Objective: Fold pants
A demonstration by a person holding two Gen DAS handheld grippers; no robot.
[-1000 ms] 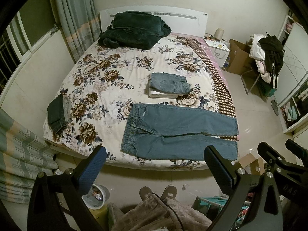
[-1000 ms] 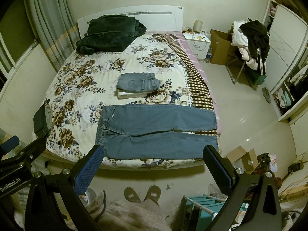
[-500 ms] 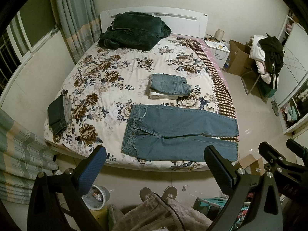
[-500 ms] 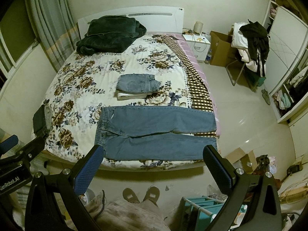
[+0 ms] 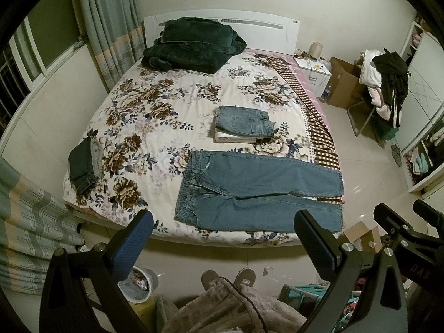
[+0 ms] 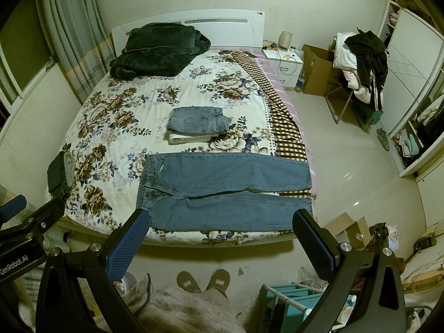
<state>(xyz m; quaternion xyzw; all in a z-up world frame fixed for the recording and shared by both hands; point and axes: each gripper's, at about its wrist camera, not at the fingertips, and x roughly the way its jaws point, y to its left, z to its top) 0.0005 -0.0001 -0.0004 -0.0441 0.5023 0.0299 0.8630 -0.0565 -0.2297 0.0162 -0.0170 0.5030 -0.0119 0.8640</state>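
Note:
Blue jeans [image 5: 258,191] lie spread flat across the near end of the floral bed [image 5: 155,116], waistband to the left, legs to the right; they also show in the right wrist view [image 6: 222,191]. My left gripper [image 5: 222,244] is open and empty, held above the floor short of the bed's foot. My right gripper [image 6: 219,241] is open and empty at about the same height, to the right of the left one.
A folded stack of jeans over a white garment [image 5: 244,125] lies mid-bed. A dark folded garment [image 5: 83,166] sits at the left edge, a dark green blanket [image 5: 191,44] at the headboard. Boxes [image 6: 347,227] and a teal rack [image 6: 288,297] stand on the floor right.
Both grippers have drifted slightly, so the bed and jeans sit a touch higher in view. Nothing on the bed moved.

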